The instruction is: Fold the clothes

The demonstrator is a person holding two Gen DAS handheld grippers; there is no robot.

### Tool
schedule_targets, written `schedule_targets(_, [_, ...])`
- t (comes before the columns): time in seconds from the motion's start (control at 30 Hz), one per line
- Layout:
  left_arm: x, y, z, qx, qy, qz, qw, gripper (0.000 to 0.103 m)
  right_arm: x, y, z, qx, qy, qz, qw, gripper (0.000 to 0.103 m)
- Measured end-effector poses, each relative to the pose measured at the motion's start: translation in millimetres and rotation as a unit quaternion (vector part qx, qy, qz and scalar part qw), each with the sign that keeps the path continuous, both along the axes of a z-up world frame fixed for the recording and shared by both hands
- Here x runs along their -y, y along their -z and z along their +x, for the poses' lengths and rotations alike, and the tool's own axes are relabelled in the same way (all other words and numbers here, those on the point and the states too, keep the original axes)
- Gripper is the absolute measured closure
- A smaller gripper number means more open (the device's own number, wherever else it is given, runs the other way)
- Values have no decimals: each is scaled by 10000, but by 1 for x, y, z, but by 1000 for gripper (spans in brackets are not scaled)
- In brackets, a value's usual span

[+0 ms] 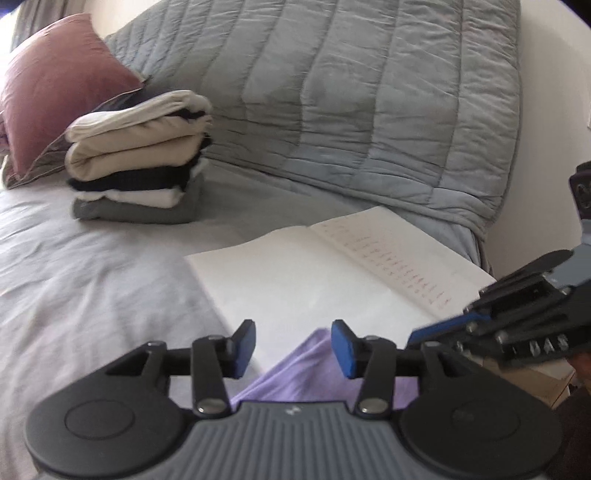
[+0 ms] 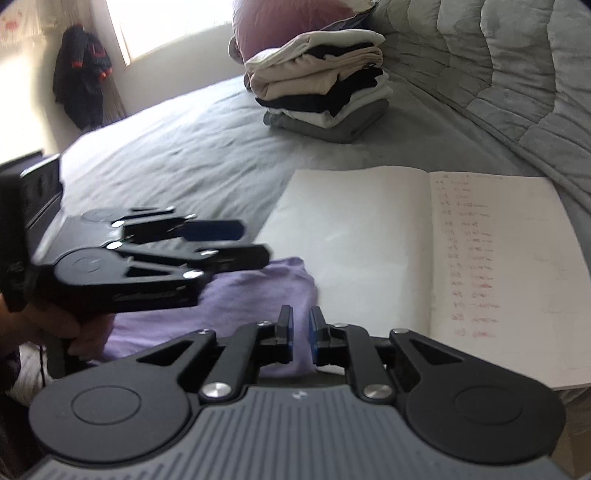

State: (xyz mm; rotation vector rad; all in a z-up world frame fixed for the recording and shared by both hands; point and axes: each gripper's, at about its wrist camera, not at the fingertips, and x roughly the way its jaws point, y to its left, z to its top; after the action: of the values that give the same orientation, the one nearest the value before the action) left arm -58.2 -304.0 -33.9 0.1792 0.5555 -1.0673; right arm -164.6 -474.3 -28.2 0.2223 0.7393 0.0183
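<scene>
Left gripper (image 1: 293, 347): jaws stood well apart, blue pads (image 1: 245, 345) clear of everything, nothing pinched. Lilac garment (image 1: 295, 373) lay below and between them, not gripped.

Right gripper (image 2: 300, 334): jaws nearly together, only a narrow gap. Lilac cloth showed through that gap, but the pads (image 2: 314, 334) did not look pressed on it; looked like a loose release, not a clamp.

The garment sat on the near edge of the bed, folded into a compact bundle, its far corner overlapping the near edge of the open notebook (image 2: 424, 258). In the right wrist view the left gripper hovered over the garment's left side, and a hand (image 2: 74, 328) was wrapped around its handle.

Notebook lay flat and open just beyond the garment: left page blank, right page carrying rows of reddish handwriting, too small to read.

Further out on the grey bedsheet (image 1: 92, 266): a stack of folded clothes (image 1: 138, 158), well apart from the lilac piece, layers cream, black, white and grey from the top down. A pink pillow (image 1: 55, 81) leaned behind the stack, touching it. A grey quilted cover (image 1: 351, 92) was bunched along the far side of the bed.

Dark jacket (image 2: 81, 74) hung by the window (image 2: 166, 22), blurred
</scene>
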Motion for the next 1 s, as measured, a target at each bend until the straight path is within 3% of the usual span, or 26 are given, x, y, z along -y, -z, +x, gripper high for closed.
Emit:
schedule_targets(0.2, [-53, -5, -1, -38, -328, 73, 9994, 54, -3, -2, 6, 333, 116, 92, 9993, 88])
schedule_targets(0.33, [-90, -3, -14, -71, -487, 172, 9986, 52, -12, 5, 21, 160, 57, -14, 9999, 73])
schedule_targets(0.67, [-174, 2, -55, -97, -686, 395, 9968, 53, -71, 4, 21, 336, -1272, -147, 9912, 73])
schedule_targets(0.83, [-185, 12, -67, -190, -480, 472, 9975, 57, -109, 6, 19, 381, -2090, -141, 9771, 73])
schedule_targets(1.0, [-186, 12, -78, 11, -387, 421, 9984, 70, -144, 10, 15, 483, -2807, -415, 9577, 73])
